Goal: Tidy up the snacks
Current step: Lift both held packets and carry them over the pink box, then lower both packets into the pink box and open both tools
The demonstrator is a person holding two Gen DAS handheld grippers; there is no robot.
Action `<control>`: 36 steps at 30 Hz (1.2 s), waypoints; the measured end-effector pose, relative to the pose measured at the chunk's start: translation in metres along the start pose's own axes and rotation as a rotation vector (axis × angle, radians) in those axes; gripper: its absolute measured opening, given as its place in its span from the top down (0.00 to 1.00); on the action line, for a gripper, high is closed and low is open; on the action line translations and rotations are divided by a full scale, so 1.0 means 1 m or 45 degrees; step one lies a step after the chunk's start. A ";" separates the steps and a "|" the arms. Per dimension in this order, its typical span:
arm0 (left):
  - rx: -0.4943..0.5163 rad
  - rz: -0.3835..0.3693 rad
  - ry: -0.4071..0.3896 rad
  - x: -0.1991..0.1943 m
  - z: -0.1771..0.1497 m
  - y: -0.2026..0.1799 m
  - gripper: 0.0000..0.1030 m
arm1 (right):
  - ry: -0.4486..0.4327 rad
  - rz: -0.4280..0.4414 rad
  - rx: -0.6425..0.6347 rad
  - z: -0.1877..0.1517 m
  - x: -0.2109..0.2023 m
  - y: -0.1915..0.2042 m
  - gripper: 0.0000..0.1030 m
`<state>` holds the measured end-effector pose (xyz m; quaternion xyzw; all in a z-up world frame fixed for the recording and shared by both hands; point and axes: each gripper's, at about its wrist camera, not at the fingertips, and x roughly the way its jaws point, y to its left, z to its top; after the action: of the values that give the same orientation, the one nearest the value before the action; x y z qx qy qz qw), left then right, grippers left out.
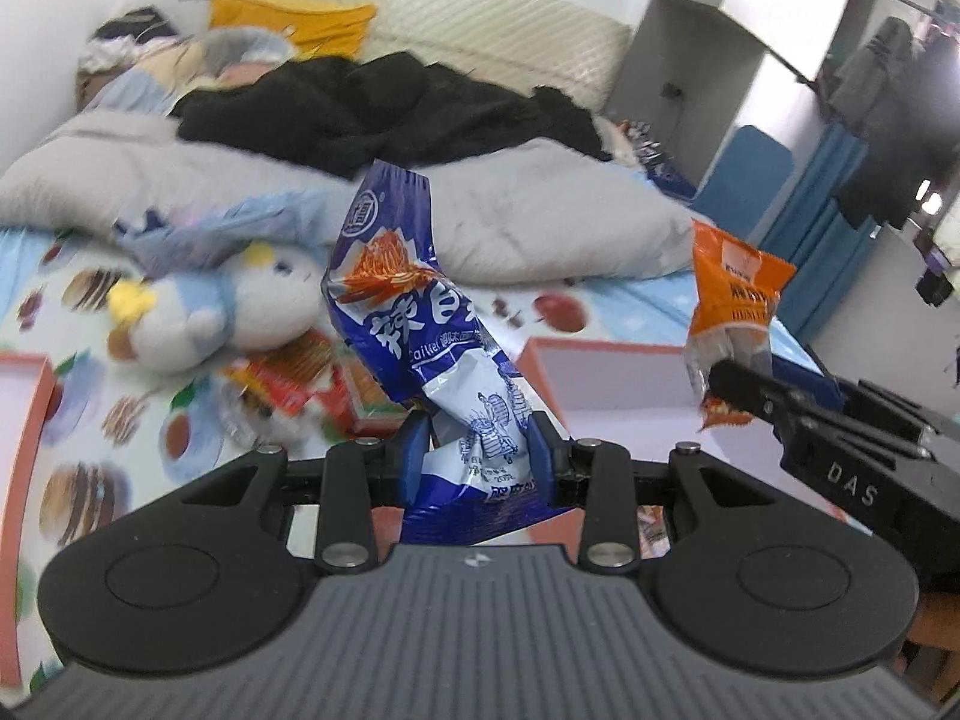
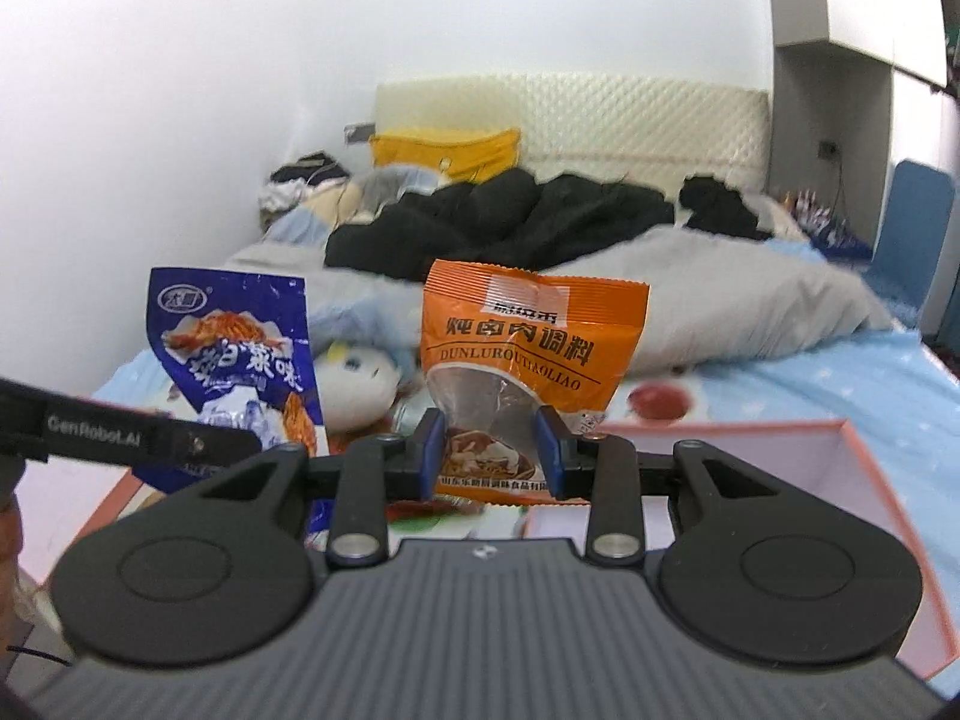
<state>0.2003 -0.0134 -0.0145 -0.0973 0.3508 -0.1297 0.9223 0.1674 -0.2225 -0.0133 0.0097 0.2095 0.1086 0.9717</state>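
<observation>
above bed point(image 1: 630, 300): blue packet point(image 1: 414, 324) pinched in left tool point(image 1: 480, 450).

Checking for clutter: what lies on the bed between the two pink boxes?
In the left wrist view, red snack packets lie between the pink boxes, near a white plush toy.

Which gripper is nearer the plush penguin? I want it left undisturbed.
Left. The left gripper, shut on the blue packet, hangs just right of the plush penguin; the right gripper, holding the orange packet, is farther right.

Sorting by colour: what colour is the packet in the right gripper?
Orange packet, clearest in the right wrist view.
</observation>
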 end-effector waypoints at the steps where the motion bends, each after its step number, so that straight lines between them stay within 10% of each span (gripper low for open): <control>1: 0.013 -0.012 -0.005 0.000 0.003 -0.005 0.60 | -0.011 -0.007 0.001 0.003 -0.001 -0.004 0.66; 13: 0.179 -0.156 0.018 0.046 0.026 -0.087 0.60 | 0.040 -0.169 0.083 -0.003 0.007 -0.077 0.66; 36: 0.293 -0.198 0.442 0.214 0.005 -0.178 0.60 | 0.481 -0.271 0.292 -0.093 0.076 -0.179 0.76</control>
<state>0.3276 -0.2474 -0.0961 0.0056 0.4786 -0.2543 0.8404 0.2339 -0.3830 -0.1404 0.0772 0.3982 -0.0191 0.9138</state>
